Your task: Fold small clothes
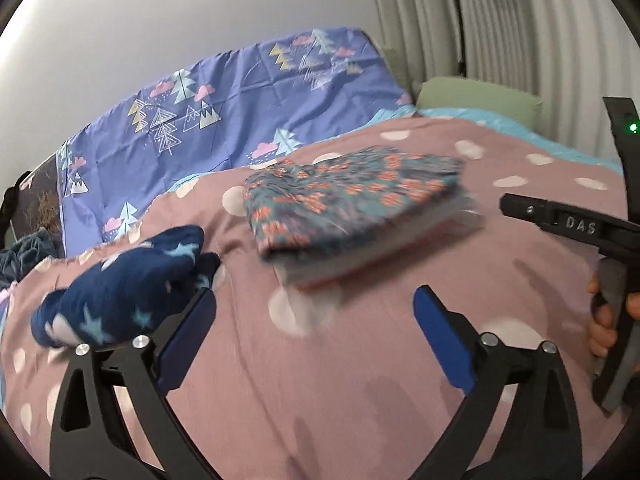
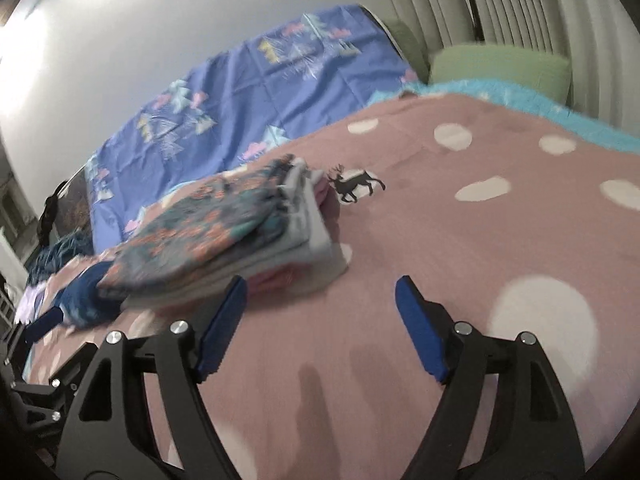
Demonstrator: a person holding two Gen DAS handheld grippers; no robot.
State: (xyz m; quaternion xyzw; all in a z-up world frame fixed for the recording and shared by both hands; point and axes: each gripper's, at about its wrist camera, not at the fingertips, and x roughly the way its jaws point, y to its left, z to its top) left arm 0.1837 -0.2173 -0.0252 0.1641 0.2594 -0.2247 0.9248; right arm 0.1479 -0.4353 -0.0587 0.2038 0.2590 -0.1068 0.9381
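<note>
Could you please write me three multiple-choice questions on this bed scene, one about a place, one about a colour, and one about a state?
1. Where does the star-print garment lie?
A. Left of the folded stack
B. On top of the stack
C. On the green cushion

2. What colour is the spotted cover?
A. Yellow
B. Dusty pink
C. Black

3. How is the left gripper?
A. Shut on the stack
B. Shut on the cover
C. Open, holding nothing

Answers: 1 A, it sits beside the stack's left edge; 2 B, pink with pale dots; 3 C, only bare cover shows between its blue fingers.
</note>
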